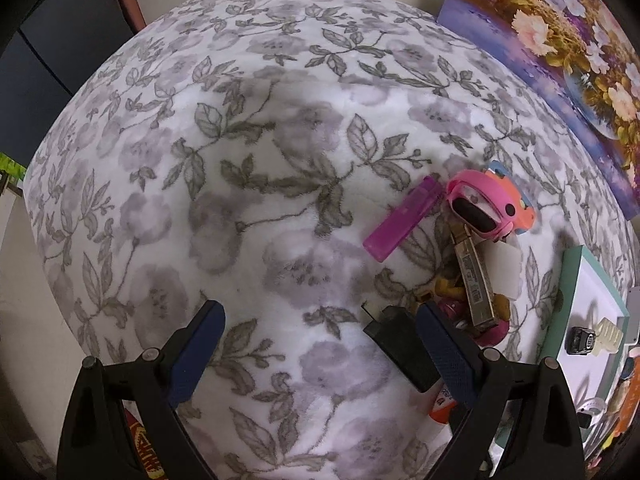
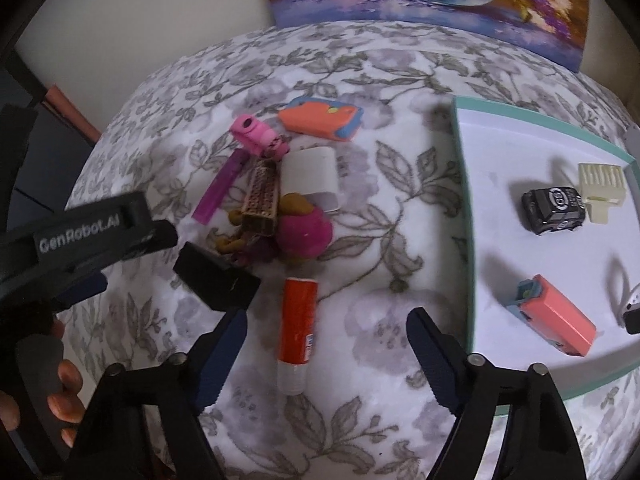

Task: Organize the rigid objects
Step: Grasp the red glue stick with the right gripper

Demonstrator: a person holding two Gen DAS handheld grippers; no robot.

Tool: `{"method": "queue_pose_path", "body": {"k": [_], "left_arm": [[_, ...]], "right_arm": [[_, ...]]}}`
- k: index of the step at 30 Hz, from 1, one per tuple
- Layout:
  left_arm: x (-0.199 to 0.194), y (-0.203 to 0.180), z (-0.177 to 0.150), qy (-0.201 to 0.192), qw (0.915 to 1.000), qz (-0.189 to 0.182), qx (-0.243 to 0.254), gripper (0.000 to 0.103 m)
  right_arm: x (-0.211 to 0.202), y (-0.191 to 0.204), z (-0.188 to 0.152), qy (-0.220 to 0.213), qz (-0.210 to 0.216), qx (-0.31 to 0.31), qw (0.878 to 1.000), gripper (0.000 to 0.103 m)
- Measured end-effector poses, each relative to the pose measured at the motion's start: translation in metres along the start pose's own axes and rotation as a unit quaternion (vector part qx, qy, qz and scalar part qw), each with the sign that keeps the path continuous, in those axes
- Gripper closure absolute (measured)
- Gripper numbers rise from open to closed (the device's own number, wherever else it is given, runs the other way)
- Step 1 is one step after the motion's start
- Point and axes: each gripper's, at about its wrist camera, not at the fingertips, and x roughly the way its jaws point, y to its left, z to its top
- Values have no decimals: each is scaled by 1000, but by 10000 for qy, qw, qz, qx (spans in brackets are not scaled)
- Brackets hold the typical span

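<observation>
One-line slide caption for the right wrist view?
Right gripper, jaws open, above a red glue stick on the floral cloth, beside the white tray.

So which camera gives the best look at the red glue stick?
The right wrist view: the glue stick lies whole on the cloth between the open right gripper. The left wrist view shows only a sliver behind a finger.

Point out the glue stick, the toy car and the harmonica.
glue stick [image 2: 298,322]: right wrist view, on its red label.
toy car [image 2: 554,211]: right wrist view, on its black roof, in the tray.
harmonica [image 1: 474,280]: left wrist view, on its metal cover plate.
</observation>
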Motion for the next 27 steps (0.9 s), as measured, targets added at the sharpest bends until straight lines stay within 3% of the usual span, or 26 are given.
{"method": "queue_pose_path", "body": {"k": [10,18,20,27], "left_arm": [[4,-2,1,111,9999,-117,10,6],[4,-4,1,140,9997,-173,43,6],[4,-5,1,153,9997,-180,63,6],[4,-9,1,211,9991,-335,162,6]], "right_arm": [[22,14,-7,351,-63,-347,9988,60],[34,22,-9,416,-263,-580,9971,68],[34,20,-9,412,-305,-579,9970,76],[28,-8,-1,376,-267,-147,9988,81]]}}
